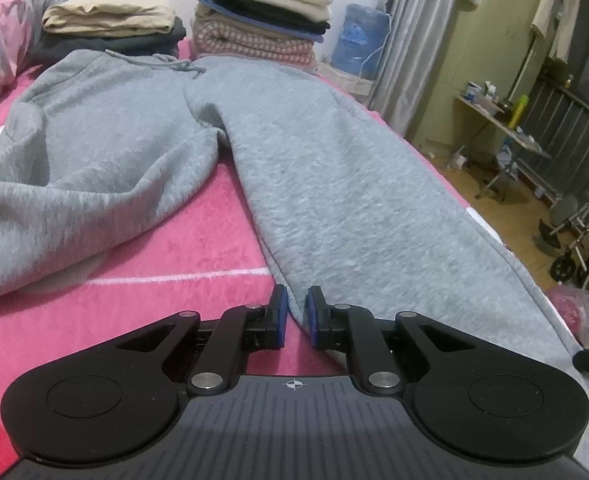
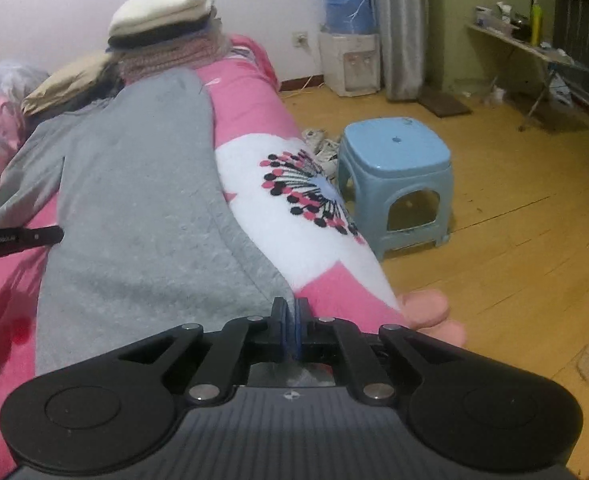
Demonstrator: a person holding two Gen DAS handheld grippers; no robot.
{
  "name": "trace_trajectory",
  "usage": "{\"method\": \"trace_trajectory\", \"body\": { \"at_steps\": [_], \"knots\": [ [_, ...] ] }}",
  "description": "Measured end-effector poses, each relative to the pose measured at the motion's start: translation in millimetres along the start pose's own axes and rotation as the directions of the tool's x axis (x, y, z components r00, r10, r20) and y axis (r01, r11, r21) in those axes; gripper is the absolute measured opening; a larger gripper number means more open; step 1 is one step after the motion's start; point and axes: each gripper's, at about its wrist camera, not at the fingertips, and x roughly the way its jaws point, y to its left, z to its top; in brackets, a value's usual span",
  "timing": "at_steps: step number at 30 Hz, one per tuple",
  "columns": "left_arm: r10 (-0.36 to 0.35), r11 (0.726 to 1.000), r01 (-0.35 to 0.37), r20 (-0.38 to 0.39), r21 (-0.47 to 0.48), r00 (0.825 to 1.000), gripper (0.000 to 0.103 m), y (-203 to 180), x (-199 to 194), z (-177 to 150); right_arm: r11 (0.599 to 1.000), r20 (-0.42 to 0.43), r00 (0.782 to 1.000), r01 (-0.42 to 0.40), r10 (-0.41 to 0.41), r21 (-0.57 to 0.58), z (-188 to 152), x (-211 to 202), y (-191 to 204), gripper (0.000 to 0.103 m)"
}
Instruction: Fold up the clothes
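Both tongs grip the grey sweatpants: our left gripper pinches the cuff's inner corner at lower centre of its view, and our right gripper has its jaws pressed together on the cuff's outer corner by the bed's edge. We see the fleecy trousers lying lengthwise across the plush pink blanket, one leg straight, the other rumpled toward the left of the frame. Beyond the waistband, at upper centre, two stacks of folded clothes crowd the wall end. On the right of the right wrist view the mattress drops to a wooden floor, where a rounded, light blue plastic stool stands near the bed, with shoes just beside it.
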Motion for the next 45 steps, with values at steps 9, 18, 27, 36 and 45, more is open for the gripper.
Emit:
{"method": "trace_trajectory", "body": {
  "at_steps": [9, 18, 27, 36, 45],
  "knots": [
    [-0.044, 0.997, 0.032, 0.162, 0.072, 0.986, 0.01, -14, 4, 34, 0.989, -0.015, 0.993, 0.118, -0.12, -0.086, 3, -6, 17, 0.002],
    [-0.025, 0.998, 0.022, 0.056, 0.054, 0.998, 0.011, -9, 60, 31, 0.989, -0.048, 0.989, 0.133, -0.136, -0.065, 0, 8, 7, 0.009],
    [-0.043, 0.998, 0.04, 0.069, 0.042, 0.997, 0.021, -10, 28, 34, 0.927, 0.021, 0.999, 0.02, -0.03, 0.374, -7, -60, -64, 0.035],
    [-0.224, 0.932, 0.213, 0.003, 0.294, 0.975, 0.03, -53, -44, 5, 0.831, 0.01, 0.998, -0.064, 0.07, 0.552, -66, -129, -92, 0.04],
    [-0.373, 0.774, 0.456, -0.266, 0.44, 0.889, 0.031, -97, -124, -58, 0.834, -0.008, 0.989, -0.122, 0.151, 0.538, -140, -200, -68, 0.043]
  ]
}}
